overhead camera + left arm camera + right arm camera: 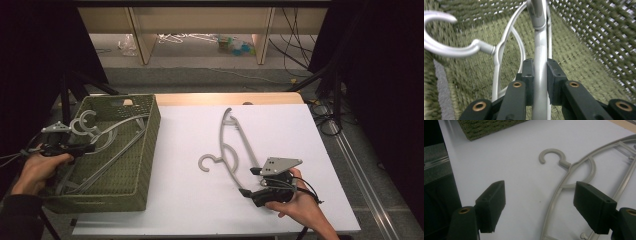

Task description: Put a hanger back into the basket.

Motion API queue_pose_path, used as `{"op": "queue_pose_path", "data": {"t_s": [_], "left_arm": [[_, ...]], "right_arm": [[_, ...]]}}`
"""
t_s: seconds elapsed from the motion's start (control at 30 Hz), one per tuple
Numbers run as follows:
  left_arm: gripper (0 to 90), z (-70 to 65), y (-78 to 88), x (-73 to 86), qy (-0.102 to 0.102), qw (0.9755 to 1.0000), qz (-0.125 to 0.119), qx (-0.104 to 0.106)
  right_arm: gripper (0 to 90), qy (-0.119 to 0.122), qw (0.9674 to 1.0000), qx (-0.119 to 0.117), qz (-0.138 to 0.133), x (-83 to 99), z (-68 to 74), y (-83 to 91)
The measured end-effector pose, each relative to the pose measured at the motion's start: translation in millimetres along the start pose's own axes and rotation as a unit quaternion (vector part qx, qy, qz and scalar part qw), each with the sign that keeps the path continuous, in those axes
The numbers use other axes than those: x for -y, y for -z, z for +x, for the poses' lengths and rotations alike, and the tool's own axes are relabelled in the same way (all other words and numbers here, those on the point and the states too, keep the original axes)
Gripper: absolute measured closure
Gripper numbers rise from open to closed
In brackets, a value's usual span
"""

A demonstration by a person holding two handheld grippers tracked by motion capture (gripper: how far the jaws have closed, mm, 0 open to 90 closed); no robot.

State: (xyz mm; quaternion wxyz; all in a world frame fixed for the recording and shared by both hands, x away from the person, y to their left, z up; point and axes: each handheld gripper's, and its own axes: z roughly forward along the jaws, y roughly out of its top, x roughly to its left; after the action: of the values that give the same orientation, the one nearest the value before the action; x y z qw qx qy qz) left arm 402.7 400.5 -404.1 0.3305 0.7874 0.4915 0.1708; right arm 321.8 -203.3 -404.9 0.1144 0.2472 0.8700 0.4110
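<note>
Left gripper [540,75] clamped on hanger [540,50] over basket [145,150] at 9 o'clock, right gripper [539,205] jaws wide beside table hanger [235,150] at 5 o'clock

Looked like a lab recording bay, black curtains [30,55] at 9 and 3 o'clock, loose cables [295,37] on floor at 1 o'clock, white-topped table [190,200], plywood bench legs [140,35] at 12.

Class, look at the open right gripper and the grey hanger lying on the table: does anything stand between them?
Nothing visible does. The right gripper is open just beside the hanger, which lies flat on the bare white table, apart from the green basket.
</note>
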Motion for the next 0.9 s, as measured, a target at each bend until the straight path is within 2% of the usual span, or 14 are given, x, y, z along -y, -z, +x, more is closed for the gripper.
{"op": "queue_pose_path", "data": {"t_s": [0.03, 0.1, 0.17, 0.2, 0.27, 0.33, 0.37, 0.43, 0.5, 0.57, 0.67, 0.73, 0.83, 0.9], "left_arm": [[77.1, 0.8, -1.1, 1.3, 0.007, 1.0000, -0.001, 0.002], [76.3, 1.9, -2.8, 3.2, 0.004, 1.0000, 0.008, -0.004], [74.7, 1.5, -4.4, 4.6, 0.005, 0.9997, 0.014, -0.018], [73.8, 1.4, -4.6, 4.7, 0.013, 0.9996, 0.011, -0.024], [69.8, 0.8, -3.8, 4.4, 0.026, 0.9986, -0.004, -0.045], [62.2, 1.7, 0.4, 3.8, 0.042, 0.9973, -0.021, -0.056], [59.4, 2.4, 5.1, 3.1, 0.034, 0.9971, -0.017, -0.065], [50.9, -1.1, 11.9, 1.2, 0.036, 0.9947, -0.027, -0.092], [44.9, -5.8, 18.6, -0.4, 0.049, 0.9924, -0.047, -0.103], [43.3, -13.7, 23.7, -1.5, 0.060, 0.9899, -0.080, -0.100], [38.6, -30.8, 34.0, -3.8, 0.063, 0.9869, -0.116, -0.093], [36.6, -48.3, 40.1, -4.0, 0.067, 0.9842, -0.143, -0.081], [33.7, -69.6, 41.8, -3.5, 0.047, 0.9847, -0.157, -0.059], [30.5, -83.1, 39.6, -3.2, 0.047, 0.9840, -0.168, -0.037]], "right_arm": [[26.8, 0.000, 1.0000, 0.001, 0.000, 0.0, 0.0, 0.0], [26.8, -0.004, 1.0000, 0.002, 0.000, 0.1, -0.3, 0.2], [26.8, -0.006, 1.0000, 0.002, 0.000, 0.8, -0.8, -0.1], [26.8, -0.005, 1.0000, 0.003, 0.000, 0.9, -1.1, -0.3], [26.8, -0.009, 1.0000, 0.002, 0.002, 1.4, -1.2, -0.8], [26.8, -0.008, 1.0000, 0.003, 0.002, 1.8, -1.3, -1.4], [26.8, -0.008, 1.0000, 0.002, 0.003, 1.7, -1.3, -1.5], [26.8, -0.008, 1.0000, 0.002, 0.003, 1.8, -1.4, -1.8], [26.6, -0.007, 1.0000, 0.002, 0.004, 1.9, -1.6, -2.1], [26.6, -0.008, 1.0000, 0.001, 0.004, 2.1, -1.4, -2.3], [26.5, -0.010, 0.9999, 0.001, 0.005, 2.2, -1.3, -3.3], [26.5, -0.010, 0.9999, 0.002, 0.003, 2.7, -1.0, -4.2], [26.5, -0.013, 0.9999, 0.007, 0.004, 3.4, -1.4, -4.6], [26.5, -0.017, 0.9998, 0.010, 0.005, 4.2, -2.4, -4.4]]}}
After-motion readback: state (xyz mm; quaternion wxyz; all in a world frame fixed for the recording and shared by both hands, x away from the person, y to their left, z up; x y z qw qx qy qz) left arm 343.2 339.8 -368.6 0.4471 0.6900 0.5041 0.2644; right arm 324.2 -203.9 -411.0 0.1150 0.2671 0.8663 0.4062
